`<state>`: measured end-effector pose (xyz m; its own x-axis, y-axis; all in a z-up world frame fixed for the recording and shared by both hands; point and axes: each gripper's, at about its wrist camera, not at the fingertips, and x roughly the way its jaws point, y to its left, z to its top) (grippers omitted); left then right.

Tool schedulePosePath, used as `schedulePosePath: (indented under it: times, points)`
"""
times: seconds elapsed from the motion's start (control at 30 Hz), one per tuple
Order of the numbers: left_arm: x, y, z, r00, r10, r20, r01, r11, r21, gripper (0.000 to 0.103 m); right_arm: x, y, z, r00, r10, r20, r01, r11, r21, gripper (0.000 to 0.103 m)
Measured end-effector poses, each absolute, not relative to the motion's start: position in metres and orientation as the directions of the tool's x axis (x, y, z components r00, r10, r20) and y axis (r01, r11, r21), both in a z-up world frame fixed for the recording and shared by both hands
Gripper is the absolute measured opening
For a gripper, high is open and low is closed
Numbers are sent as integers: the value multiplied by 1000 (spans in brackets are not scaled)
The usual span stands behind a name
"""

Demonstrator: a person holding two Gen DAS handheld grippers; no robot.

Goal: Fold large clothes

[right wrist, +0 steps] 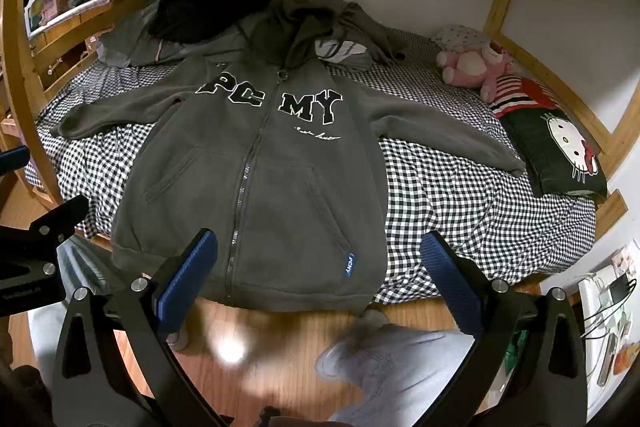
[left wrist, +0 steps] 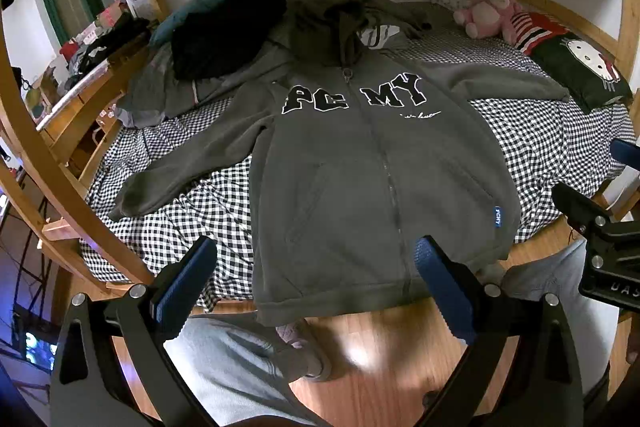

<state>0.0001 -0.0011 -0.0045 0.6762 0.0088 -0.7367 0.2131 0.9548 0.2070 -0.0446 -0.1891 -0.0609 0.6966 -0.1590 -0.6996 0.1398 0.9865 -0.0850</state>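
Grey zip-up fleece hoodie w/ PCMY lettering lies flat, face up on checked black-and-white bedsheet, sleeves out at 9 & 3 o'clock. Left gripper & right gripper: jaws wide apart, empty. Folding prob. not begun; next: pinch a sleeve cuff, fold inward.

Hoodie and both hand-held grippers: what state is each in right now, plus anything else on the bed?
Hoodie: spread flat, front up, zipped, sleeves out, hem over the bed edge.
Left hand-held gripper: open, holding nothing, above the hem.
Right hand-held gripper: open, holding nothing, above the hem.
Clothes pile: heaped, unfolded, behind the hoodie.
Plush: lying by the wall.
Pillow: lying flat.
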Motion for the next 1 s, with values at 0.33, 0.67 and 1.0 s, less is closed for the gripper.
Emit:
schedulePosePath:
  times: [0.33,0.67,1.0]
  points:
    - [-1,-1,-4,675,9,-738,214,955,207,97,-44,-188,-61,697,-158,-700,138,987,-86,100]
    - [-2,-3,-4,672,11,-740,216,954,210,97,-44,-188,-61,694,-160,-702,137,987,-89,100]
    - [-2,-3,-6,670,11,-742,221,951,214,97,-44,-189,-62,692,-160,-704,137,987,-89,100]
